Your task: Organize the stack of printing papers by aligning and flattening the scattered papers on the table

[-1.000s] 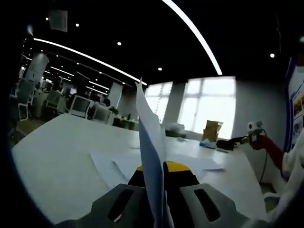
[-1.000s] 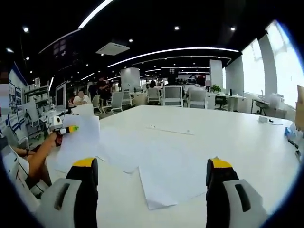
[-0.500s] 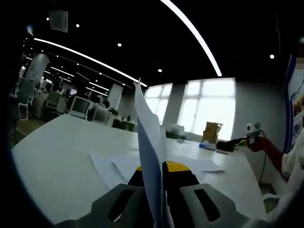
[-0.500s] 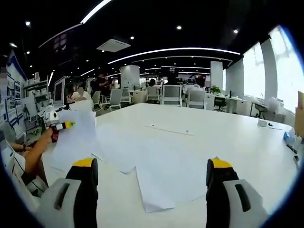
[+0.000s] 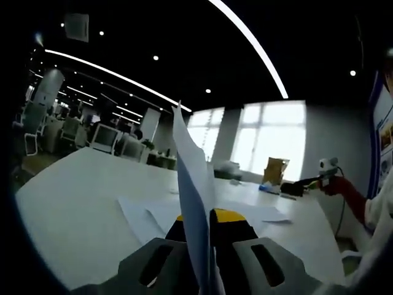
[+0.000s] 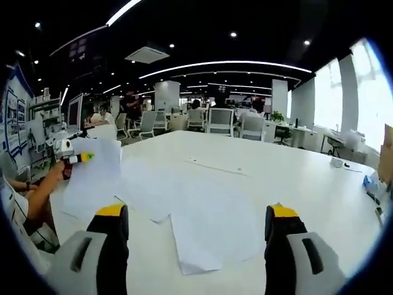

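Observation:
In the left gripper view my left gripper [image 5: 206,216] is shut on a white sheet [image 5: 191,178], which stands upright and edge-on between the yellow-tipped jaws. More white sheets [image 5: 153,212] lie scattered flat on the white table [image 5: 73,196] beyond it. In the right gripper view my right gripper [image 6: 196,215] is open, its jaws wide apart above the loose sheets [image 6: 209,230]. Over there the left gripper [image 6: 72,155] comes in from the left, holding its sheet [image 6: 92,178] above the table edge. The right gripper [image 5: 328,167] also appears far right in the left gripper view, in a hand.
A brown cardboard box [image 5: 274,168] and small items stand at the table's window end. A thin strip [image 6: 212,166] lies mid-table. Office chairs [image 6: 221,121] and desks stand beyond the far edge. A person's arm [image 6: 37,196] is at the left.
The right gripper view has shifted a little, so the flat sheets sit slightly lower and further left in it. The left gripper keeps its hold on the upright sheet.

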`<move>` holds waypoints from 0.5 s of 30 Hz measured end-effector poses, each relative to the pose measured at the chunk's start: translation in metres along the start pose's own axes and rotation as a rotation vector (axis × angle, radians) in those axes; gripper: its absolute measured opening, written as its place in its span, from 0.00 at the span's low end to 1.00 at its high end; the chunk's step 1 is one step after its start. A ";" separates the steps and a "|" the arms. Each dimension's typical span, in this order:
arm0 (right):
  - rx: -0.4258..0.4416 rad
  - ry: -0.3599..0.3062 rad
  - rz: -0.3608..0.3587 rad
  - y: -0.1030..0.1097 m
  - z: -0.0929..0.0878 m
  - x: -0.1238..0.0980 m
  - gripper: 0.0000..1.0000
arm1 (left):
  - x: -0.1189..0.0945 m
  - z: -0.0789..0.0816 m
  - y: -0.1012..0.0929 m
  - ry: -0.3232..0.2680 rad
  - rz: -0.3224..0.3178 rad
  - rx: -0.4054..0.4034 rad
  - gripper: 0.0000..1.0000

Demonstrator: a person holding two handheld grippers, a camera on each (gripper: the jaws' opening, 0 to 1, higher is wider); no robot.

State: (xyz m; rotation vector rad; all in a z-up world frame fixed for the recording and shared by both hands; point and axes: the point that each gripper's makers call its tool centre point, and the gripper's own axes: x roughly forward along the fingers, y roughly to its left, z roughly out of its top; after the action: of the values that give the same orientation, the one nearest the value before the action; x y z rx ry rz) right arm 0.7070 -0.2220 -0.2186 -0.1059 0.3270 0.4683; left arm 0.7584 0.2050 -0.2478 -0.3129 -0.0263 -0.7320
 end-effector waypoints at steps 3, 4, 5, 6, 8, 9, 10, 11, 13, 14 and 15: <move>-0.019 0.021 -0.003 0.000 -0.003 0.001 0.90 | 0.000 0.000 0.000 0.000 0.000 0.004 0.06; -0.022 0.020 0.007 0.002 -0.003 0.002 0.90 | 0.000 0.000 0.000 0.000 0.000 0.006 0.06; -0.022 0.020 0.014 0.003 -0.003 0.002 0.90 | 0.000 0.000 0.001 0.000 0.000 0.007 0.06; -0.022 0.020 0.019 0.004 -0.002 0.003 0.90 | 0.000 0.000 0.000 0.001 0.000 0.010 0.06; -0.038 0.022 0.032 0.007 -0.001 0.006 0.90 | 0.000 0.000 0.001 0.002 0.001 0.014 0.06; -0.039 0.024 0.034 0.008 -0.001 0.007 0.90 | 0.000 0.000 0.001 0.002 0.001 0.014 0.06; -0.046 0.027 0.044 0.010 -0.001 0.009 0.90 | 0.000 0.000 0.001 0.002 0.001 0.014 0.06; -0.045 0.030 0.047 0.011 -0.001 0.009 0.90 | 0.000 0.000 0.001 0.001 0.000 0.014 0.06; -0.050 0.034 0.059 0.015 -0.001 0.012 0.90 | 0.000 0.001 0.001 0.001 0.000 0.013 0.06; -0.049 0.036 0.061 0.015 -0.001 0.013 0.90 | 0.000 0.001 0.002 0.001 0.000 0.013 0.06; -0.046 0.039 0.062 0.016 -0.001 0.014 0.90 | 0.000 0.001 0.002 0.000 -0.001 0.011 0.06</move>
State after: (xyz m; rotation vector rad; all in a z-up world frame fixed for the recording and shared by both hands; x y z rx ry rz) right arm 0.7112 -0.2020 -0.2249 -0.1503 0.3582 0.5357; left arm 0.7598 0.2062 -0.2472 -0.3020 -0.0305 -0.7329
